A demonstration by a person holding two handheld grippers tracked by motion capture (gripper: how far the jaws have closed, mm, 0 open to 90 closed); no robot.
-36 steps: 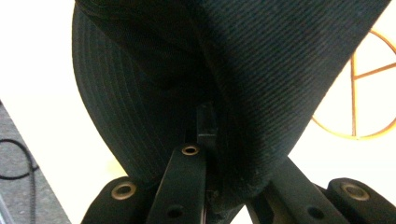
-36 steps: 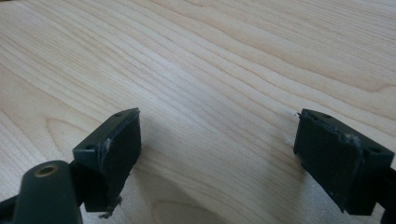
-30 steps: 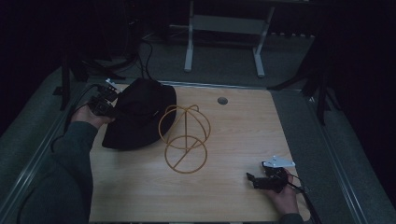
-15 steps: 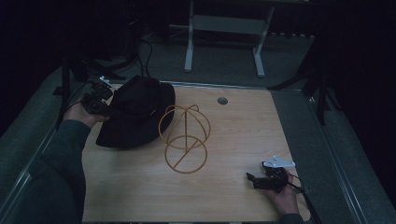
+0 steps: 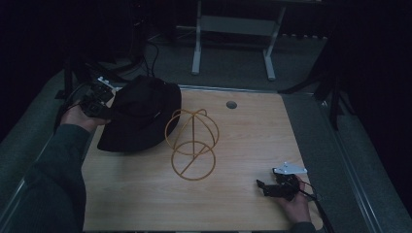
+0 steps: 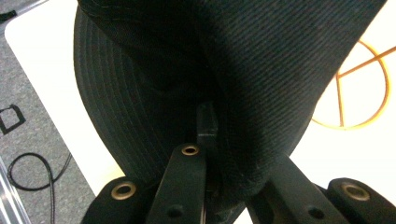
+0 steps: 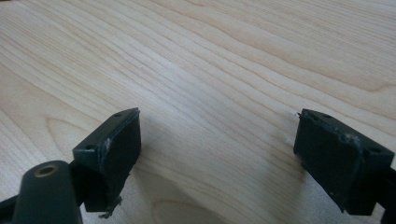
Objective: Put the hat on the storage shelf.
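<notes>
A black bucket hat (image 5: 141,114) lies on the left of the wooden table (image 5: 252,141), its left brim lifted. My left gripper (image 5: 110,111) is shut on that brim at the table's left edge. In the left gripper view the hat's dark ribbed cloth (image 6: 261,70) is pinched between the jaws of the left gripper (image 6: 210,135). A golden wire hat stand (image 5: 192,143) lies just right of the hat and appears again as the wire stand (image 6: 359,93). My right gripper (image 5: 262,187) rests near the front right corner, open; the right gripper (image 7: 217,140) has bare wood (image 7: 210,56) between its pads.
A round cable hole (image 5: 231,104) sits near the table's far edge. Beyond the table stand a metal desk frame (image 5: 233,43) and floor cables (image 5: 150,53). Grey carpet (image 6: 28,140) with a black cable lies off the table's left edge.
My left hand has risen and drawn toward the table's left edge, lifting the hat's brim with it. The right hand has stayed put.
</notes>
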